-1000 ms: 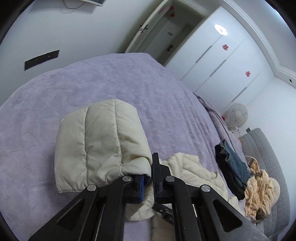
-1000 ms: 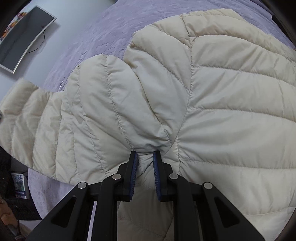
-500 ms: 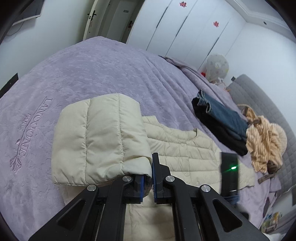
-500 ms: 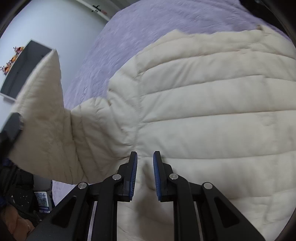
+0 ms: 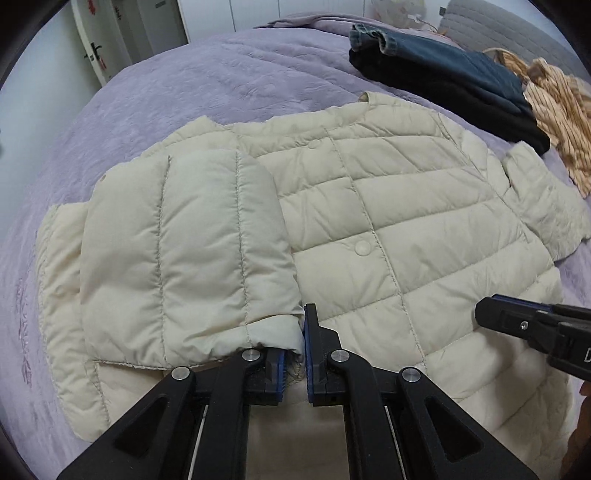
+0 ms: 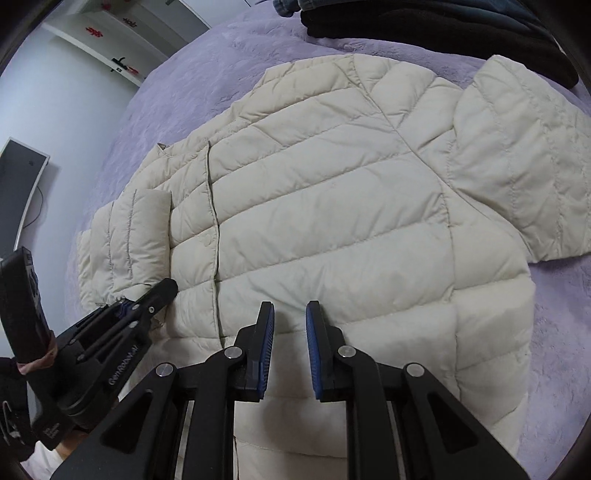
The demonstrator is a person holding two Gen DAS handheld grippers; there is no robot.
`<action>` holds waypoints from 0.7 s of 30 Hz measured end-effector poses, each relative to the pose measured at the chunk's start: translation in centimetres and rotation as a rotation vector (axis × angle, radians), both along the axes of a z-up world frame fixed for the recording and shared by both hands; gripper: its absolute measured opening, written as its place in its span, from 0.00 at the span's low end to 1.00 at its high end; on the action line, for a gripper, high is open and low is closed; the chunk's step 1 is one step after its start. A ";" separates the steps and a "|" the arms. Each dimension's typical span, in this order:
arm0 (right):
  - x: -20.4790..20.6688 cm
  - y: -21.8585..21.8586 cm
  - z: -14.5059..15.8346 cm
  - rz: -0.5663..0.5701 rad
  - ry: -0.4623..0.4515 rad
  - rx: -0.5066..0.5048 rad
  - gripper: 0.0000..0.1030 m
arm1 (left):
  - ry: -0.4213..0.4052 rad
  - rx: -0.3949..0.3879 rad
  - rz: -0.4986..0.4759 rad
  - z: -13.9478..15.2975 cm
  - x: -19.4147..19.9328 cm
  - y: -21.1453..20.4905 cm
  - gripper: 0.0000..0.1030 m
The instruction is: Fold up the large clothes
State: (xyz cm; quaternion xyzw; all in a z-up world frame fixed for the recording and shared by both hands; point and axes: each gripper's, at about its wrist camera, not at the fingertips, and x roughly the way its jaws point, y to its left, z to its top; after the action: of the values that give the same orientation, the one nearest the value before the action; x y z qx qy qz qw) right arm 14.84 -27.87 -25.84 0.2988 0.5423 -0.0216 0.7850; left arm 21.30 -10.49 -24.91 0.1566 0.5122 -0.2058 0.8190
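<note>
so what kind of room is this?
Most likely a bedroom: the cream puffer jacket lies on a bed with a purple bedspread, beside folded dark clothes, with white wardrobe doors behind.

We note a bed with a lilac bedspread [image 5: 192, 74], its surface embossed with a faint pattern. Near the far right corner of the bed lies a folded stack of dark clothes [image 5: 450, 85], blue jeans [image 5: 424, 48] on top of a black garment. Just beside that stack, toward the right edge, sits a crumpled tan striped garment [image 5: 557, 110]. Beyond it we see a grey padded headboard [image 5: 491, 18]. Past the far edge of the bed stand white wardrobe doors [image 6: 122, 40] with small red decorations. A dark monitor [image 6: 14, 184] hangs on the pale wall at left.
</note>
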 end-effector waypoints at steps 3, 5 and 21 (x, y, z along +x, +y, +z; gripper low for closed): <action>0.2 -0.2 0.0 -0.002 -0.004 0.015 0.21 | -0.003 0.003 -0.022 0.4 -0.6 0.0 0.09; 0.1 -0.1 0.1 0.003 -0.006 0.017 0.21 | -0.013 0.009 -0.026 0.7 -0.9 0.0 0.09; 1.0 2.1 3.5 0.112 -0.040 -0.104 0.72 | -0.141 -0.046 0.121 5.9 -3.6 7.3 0.99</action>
State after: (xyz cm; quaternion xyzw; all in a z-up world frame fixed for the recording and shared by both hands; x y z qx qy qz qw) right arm 15.83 -25.81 -22.34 0.2273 0.5404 0.0003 0.8101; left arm 17.67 -3.16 -19.04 0.1206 0.4570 -0.1559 0.8673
